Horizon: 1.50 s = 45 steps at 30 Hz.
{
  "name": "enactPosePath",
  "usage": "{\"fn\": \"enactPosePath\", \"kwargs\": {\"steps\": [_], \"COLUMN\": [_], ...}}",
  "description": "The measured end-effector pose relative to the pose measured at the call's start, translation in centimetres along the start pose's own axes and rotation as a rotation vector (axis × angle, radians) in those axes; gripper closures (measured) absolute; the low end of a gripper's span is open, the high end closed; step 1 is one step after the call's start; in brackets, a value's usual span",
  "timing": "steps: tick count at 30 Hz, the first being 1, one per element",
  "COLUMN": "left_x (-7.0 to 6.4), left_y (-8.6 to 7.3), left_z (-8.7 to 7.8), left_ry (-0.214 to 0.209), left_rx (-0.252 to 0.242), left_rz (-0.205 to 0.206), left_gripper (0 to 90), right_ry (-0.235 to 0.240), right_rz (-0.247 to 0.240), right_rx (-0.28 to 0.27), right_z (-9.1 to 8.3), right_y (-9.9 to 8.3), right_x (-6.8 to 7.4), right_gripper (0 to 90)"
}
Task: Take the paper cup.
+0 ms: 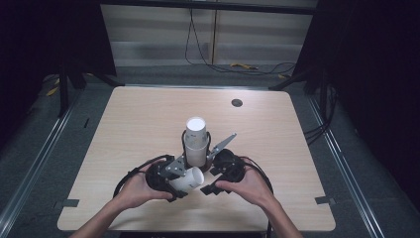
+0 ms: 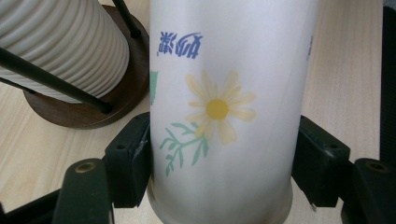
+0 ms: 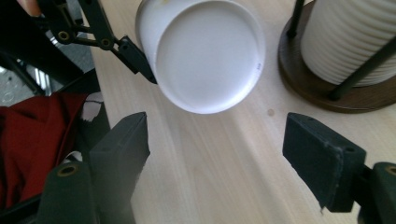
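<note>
Two claws are at work, one in each hand: the left claw [image 1: 179, 177] and the right claw [image 1: 216, 174]. One loose paper cup [image 1: 189, 179] lies between the left claw's jaws. One stack of ribbed cups [image 1: 196, 141] stands just beyond both claws, in one wire holder with a round wooden base [image 3: 308, 79]. One table [image 1: 133, 124] lies under it all.

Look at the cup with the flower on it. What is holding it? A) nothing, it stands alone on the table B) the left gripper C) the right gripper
B: the left gripper's fingers press both sides of the flower cup.
</note>
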<state>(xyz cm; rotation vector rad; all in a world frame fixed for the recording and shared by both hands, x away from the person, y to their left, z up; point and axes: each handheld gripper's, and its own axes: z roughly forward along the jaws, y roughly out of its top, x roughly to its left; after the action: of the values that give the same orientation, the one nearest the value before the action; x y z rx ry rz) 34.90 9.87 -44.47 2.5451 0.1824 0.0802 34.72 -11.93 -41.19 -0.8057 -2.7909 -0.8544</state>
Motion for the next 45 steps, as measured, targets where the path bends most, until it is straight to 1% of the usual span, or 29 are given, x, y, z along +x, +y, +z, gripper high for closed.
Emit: {"fn": "enactPosePath", "kwargs": {"steps": [1, 2, 5, 8, 11, 12, 13, 14, 15, 17, 18, 19, 21, 22, 23, 25, 29, 30, 31, 32, 35, 37, 38, 40, 41, 42, 43, 44, 45], "left_x": [0.0, -0.1, -0.1, -0.1, -0.1, -0.2, -0.2, -0.2, -0.3, -0.3, -0.4, -0.4, -0.5, -0.5, -0.5, -0.6, -0.7, -0.7, -0.8, -0.8, -1.2, -1.2, -1.3, -1.4, -1.4, -1.4, -1.5, -1.6, -1.6], "left_y": [0.0, 0.0, 0.0, 0.0, 0.1, 0.1, 0.2, 0.2, 0.3, 0.4, 0.4, 0.4, 0.4, 0.4, 0.5, 0.5, 0.7, 0.7, 0.7, 0.8, 0.9, 1.0, 1.0, 1.1, 1.1, 1.2, 1.2, 1.2, 1.2], "left_z": [0.0, 0.1, 0.1, 0.1, 0.1, 0.2, 0.1, 0.1, 0.1, 0.2, 0.3, 0.3, 0.5, 0.6, 0.6, 0.7, 0.6, 0.6, 0.5, 0.5, 0.8, 0.8, 0.9, 1.0, 1.0, 1.1, 1.1, 1.2, 1.2], "left_ry": [0.000, -0.005, -0.004, -0.004, -0.006, -0.007, -0.006, -0.004, -0.004, -0.006, -0.001, 0.002, 0.005, 0.003, 0.003, 0.002, -0.001, 0.000, 0.004, 0.006, 0.008, 0.011, 0.005, 0.010, 0.010, 0.001, 0.004, 0.001, 0.000], "left_rx": [0.000, 0.006, 0.013, 0.014, 0.019, 0.018, 0.025, 0.029, 0.027, 0.030, 0.028, 0.031, 0.034, 0.035, 0.038, 0.035, 0.031, 0.030, 0.027, 0.027, 0.034, 0.039, 0.040, 0.035, 0.035, 0.040, 0.043, 0.033, 0.036], "left_rz": [0.000, -0.003, 0.005, 0.002, 0.009, 0.008, 0.016, 0.015, 0.014, 0.025, 0.015, 0.019, 0.026, 0.018, 0.026, 0.026, 0.026, 0.035, 0.030, 0.040, 0.046, 0.050, 0.050, 0.052, 0.052, 0.058, 0.064, 0.050, 0.058], "left_gripper": [30.5, 30.5, 30.5, 30.5, 30.5, 30.5, 30.6, 30.6, 30.6, 30.6, 30.6, 30.6, 30.7, 30.6, 30.6, 30.7, 30.7, 30.7, 30.7, 30.7, 30.8, 30.8, 30.8, 30.8, 30.8, 30.8, 30.8, 30.8, 30.8], "right_ry": [0.000, -0.001, -0.002, 0.002, 0.007, 0.016, 0.021, 0.030, 0.035, 0.057, 0.058, 0.060, 0.063, 0.063, 0.063, 0.062, 0.078, 0.076, 0.080, 0.086, 0.100, 0.103, 0.107, 0.111, 0.116, 0.119, 0.122, 0.129, 0.131], "right_rz": [0.000, -0.008, -0.014, -0.008, -0.011, 0.000, 0.008, 0.007, 0.016, 0.016, 0.016, 0.025, 0.024, 0.029, 0.026, 0.022, 0.020, 0.019, 0.010, 0.003, 0.008, 0.005, 0.005, 0.002, 0.006, 0.011, 0.006, 0.012, 0.020], "right_rx": [0.000, 0.019, 0.032, 0.044, 0.059, 0.081, 0.089, 0.097, 0.104, 0.113, 0.116, 0.123, 0.134, 0.137, 0.140, 0.137, 0.136, 0.134, 0.126, 0.117, 0.107, 0.116, 0.126, 0.119, 0.121, 0.122, 0.115, 0.109, 0.119], "right_z": [0.0, 0.2, 0.4, 0.6, 0.7, 0.8, 0.9, 0.9, 1.0, 1.1, 1.1, 1.1, 1.3, 1.3, 1.4, 1.6, 2.0, 2.0, 2.1, 2.1, 2.3, 2.3, 2.4, 2.6, 2.6, 2.7, 2.7, 2.8, 2.8], "right_y": [0.0, 0.2, 0.4, 0.7, 0.8, 0.9, 1.0, 1.1, 1.1, 1.2, 1.3, 1.3, 1.3, 1.4, 1.4, 1.5, 1.6, 1.6, 1.7, 1.7, 1.9, 2.0, 2.1, 2.2, 2.2, 2.2, 2.2, 2.1, 2.1], "right_x": [0.0, 0.1, 0.2, 0.1, -0.1, -0.2, -0.2, -0.3, -0.3, -0.4, -0.4, -0.4, -0.4, -0.4, -0.4, -0.4, -0.5, -0.5, -0.5, -0.6, -0.6, -0.6, -0.5, -0.5, -0.5, -0.5, -0.6, -0.7, -0.6], "right_gripper": [22.3, 22.2, 22.0, 21.8, 21.7, 21.7, 21.8, 22.1, 22.7, 23.1, 23.1, 23.1, 23.0, 22.8, 22.7, 22.7, 22.7, 23.4, 25.4, 26.3, 26.3, 26.4, 26.5, 26.2, 26.1, 26.0, 26.1, 26.3, 26.3]}}
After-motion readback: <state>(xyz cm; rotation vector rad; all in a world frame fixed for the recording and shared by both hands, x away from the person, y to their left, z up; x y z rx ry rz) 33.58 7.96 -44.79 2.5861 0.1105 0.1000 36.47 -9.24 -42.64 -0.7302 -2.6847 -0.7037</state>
